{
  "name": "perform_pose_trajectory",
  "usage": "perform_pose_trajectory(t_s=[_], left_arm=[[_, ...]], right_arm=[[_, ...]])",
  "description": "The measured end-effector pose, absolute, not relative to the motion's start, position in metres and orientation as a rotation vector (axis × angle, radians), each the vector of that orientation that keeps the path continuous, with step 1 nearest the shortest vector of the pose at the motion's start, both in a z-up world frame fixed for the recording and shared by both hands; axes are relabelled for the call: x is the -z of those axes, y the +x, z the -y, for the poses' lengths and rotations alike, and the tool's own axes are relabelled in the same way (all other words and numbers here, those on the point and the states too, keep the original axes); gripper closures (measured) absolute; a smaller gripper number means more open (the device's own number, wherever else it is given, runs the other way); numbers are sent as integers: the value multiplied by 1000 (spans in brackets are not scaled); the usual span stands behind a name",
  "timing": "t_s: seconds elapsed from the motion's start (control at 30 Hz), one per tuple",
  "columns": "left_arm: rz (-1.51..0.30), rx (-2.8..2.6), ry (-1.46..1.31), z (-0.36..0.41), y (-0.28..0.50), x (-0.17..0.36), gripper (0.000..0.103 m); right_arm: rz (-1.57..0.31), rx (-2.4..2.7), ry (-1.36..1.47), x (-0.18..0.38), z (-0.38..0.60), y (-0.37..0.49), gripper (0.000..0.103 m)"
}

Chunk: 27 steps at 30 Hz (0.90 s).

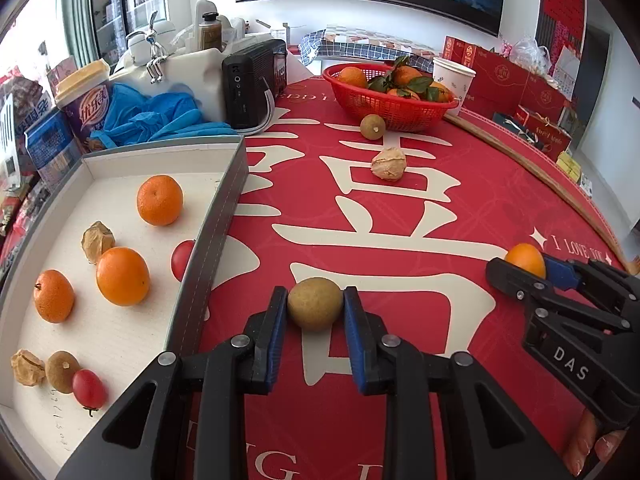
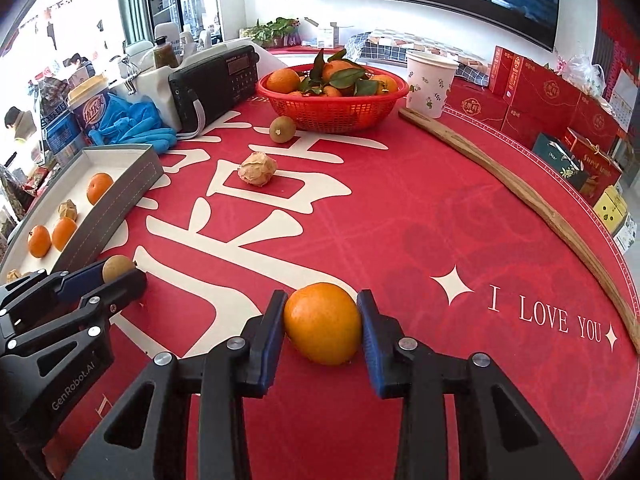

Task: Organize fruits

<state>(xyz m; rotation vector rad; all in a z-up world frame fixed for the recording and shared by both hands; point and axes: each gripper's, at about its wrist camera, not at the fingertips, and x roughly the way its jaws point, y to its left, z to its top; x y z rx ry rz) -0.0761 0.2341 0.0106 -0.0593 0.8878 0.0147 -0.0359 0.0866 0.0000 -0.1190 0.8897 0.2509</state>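
My left gripper (image 1: 315,295) is shut on a round brown-green fruit (image 1: 315,309) that rests on the red tablecloth beside the grey tray (image 1: 216,232). White inside, the tray holds oranges, cherry tomatoes and wrinkled tan fruits. My right gripper (image 2: 322,303) is shut on an orange (image 2: 323,326), also down on the cloth. Each gripper shows in the other's view: the right gripper (image 1: 528,270) with the orange (image 1: 525,259), the left gripper (image 2: 114,277) with its fruit (image 2: 117,266). A second brown-green fruit (image 2: 282,129) and a wrinkled tan fruit (image 2: 257,174) lie loose farther off.
A red basket (image 2: 332,114) of leafy oranges stands at the back, with a paper cup (image 2: 428,80) to its right. A black radio (image 2: 216,84) and blue gloves (image 2: 132,124) sit behind the tray. A long wooden stick (image 2: 520,192) lies along the table's right edge. Red boxes (image 2: 552,92) stand beyond it.
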Motion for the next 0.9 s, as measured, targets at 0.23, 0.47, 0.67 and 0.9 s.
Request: perform_pose_trajectory(t_s=[0.23, 0.47, 0.67, 0.9], left_arm=[[-874, 23, -135, -243, -78, -12, 73], [-853, 27, -121, -237, -82, -15, 73], [-809, 26, -91, -233, -87, -22, 73], [-805, 20, -108, -237, -87, -24, 73]], right_arm=[[-895, -279, -26, -6, -70, -36, 66], [-881, -297, -25, -12, -69, -43, 66], [-880, -306, -31, -12, -71, -45, 66], [-892, -306, -29, -9, -71, -44, 66]])
